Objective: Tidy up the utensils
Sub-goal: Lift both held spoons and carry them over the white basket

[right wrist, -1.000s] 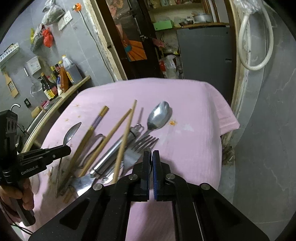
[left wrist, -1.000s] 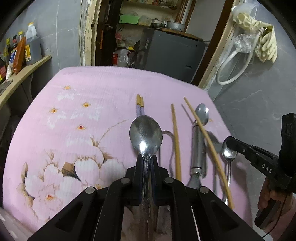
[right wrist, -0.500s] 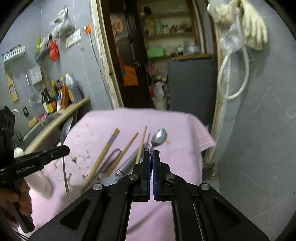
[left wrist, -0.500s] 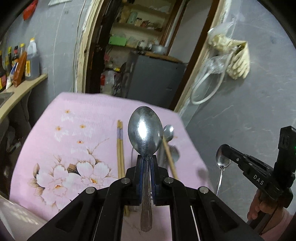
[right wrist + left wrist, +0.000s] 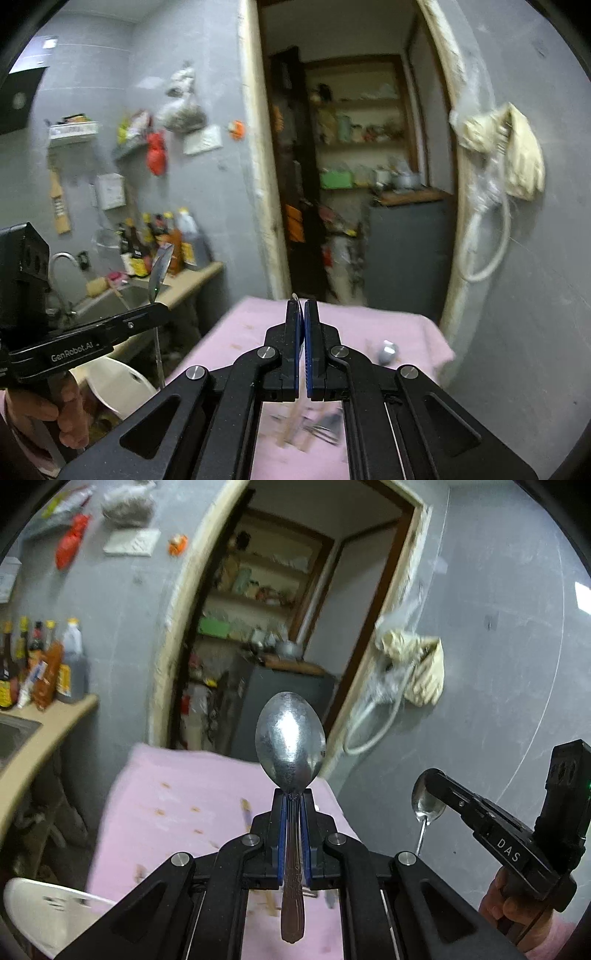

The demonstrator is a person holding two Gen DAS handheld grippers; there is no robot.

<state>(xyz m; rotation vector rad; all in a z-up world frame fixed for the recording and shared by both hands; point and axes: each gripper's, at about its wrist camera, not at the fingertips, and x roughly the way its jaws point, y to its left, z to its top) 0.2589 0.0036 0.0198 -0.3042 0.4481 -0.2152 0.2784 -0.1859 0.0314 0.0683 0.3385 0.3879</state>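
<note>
My left gripper (image 5: 293,799) is shut on the neck of a large steel spoon (image 5: 290,746), whose bowl stands up and whose handle hangs below the jaws. In the right wrist view the same gripper (image 5: 162,316) and spoon (image 5: 161,267) show at the left, held by a hand. My right gripper (image 5: 303,306) is shut on a small spoon, of which only a thin edge (image 5: 294,296) pokes out. From the left wrist view that small spoon (image 5: 425,801) hangs from the right gripper (image 5: 432,777). Both are high above the pink-clothed table (image 5: 177,805).
Blurred chopsticks and a fork (image 5: 314,432) and another spoon (image 5: 386,352) lie on the pink cloth (image 5: 369,326). A white plastic stool (image 5: 44,912) stands to the left. A counter with bottles (image 5: 44,672) and a sink lies beyond. A doorway faces me; a grey wall is at the right.
Both grippers have risen and tilted upward, each carrying its spoon off the table. The table has dropped low in both views and the doorway now fills the middle.
</note>
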